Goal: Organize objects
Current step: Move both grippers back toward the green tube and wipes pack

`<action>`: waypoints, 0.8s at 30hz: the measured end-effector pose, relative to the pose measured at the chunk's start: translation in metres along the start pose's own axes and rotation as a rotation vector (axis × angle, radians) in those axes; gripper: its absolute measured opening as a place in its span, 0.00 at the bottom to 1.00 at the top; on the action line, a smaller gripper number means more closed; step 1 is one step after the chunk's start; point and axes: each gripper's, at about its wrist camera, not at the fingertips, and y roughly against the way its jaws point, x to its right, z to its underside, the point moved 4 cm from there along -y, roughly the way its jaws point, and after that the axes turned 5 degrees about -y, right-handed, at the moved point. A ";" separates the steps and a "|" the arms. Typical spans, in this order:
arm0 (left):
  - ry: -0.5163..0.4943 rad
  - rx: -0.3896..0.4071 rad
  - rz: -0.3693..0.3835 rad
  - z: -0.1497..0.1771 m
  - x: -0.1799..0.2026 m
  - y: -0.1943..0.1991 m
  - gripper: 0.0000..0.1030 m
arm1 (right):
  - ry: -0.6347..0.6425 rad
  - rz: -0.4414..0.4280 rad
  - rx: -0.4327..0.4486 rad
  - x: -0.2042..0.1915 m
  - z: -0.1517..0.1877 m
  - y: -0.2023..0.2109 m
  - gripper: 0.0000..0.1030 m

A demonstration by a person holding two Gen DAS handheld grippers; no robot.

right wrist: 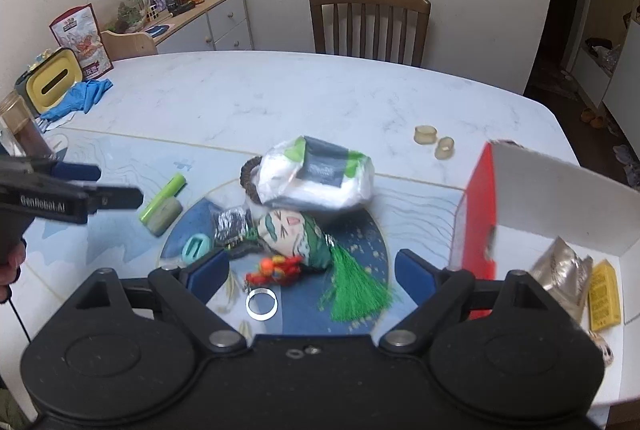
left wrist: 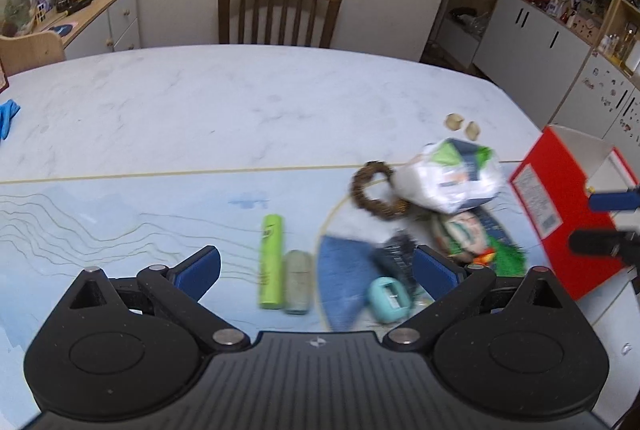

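Right now both of your tools are spread wide with nothing between the pads: the left gripper (left wrist: pixel 318 268) hangs above the green tube (left wrist: pixel 271 262) and the grey stick (left wrist: pixel 298 281) touching its right side, and the right gripper (right wrist: pixel 310 272) hangs above the heap in the middle of the mat.

Taking the green-tasselled pouch (right wrist: pixel 298 236) as the middle of a clock face in the right wrist view: the plastic-wrapped pack (right wrist: pixel 316 176) sits at twelve o'clock, resting on the wicker ring (right wrist: pixel 249 176); the mint case (right wrist: pixel 195 247) is at nine; the metal ring (right wrist: pixel 261 303) is at seven; the red box (right wrist: pixel 480 214) stands at three, open, with a silver packet (right wrist: pixel 562 276) and a yellow carton (right wrist: pixel 605 296) already inside.

Handling, as a judgement: the pack looks soft, light and slippery in its film, so pinch it across the middle (not by a loose corner). The pouch is stuffed cloth; grip its body, never the tassel. The tube is stiff and will roll, so close on it across its width. The metal ring lies flat and will be awkward.

Count: one tube, one stick, one pack, one pouch, one wicker ring, one metal ring, one mint case, two small amber rings (right wrist: pixel 425 134) at one o'clock, well apart from the heap.
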 end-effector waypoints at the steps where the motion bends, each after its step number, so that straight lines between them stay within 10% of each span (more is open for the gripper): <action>1: 0.000 -0.002 -0.006 0.001 -0.005 -0.003 1.00 | -0.004 0.002 0.000 -0.001 -0.004 -0.004 0.87; 24: -0.047 -0.062 -0.124 -0.004 -0.043 -0.076 0.99 | -0.063 0.071 -0.018 -0.004 -0.052 -0.082 0.91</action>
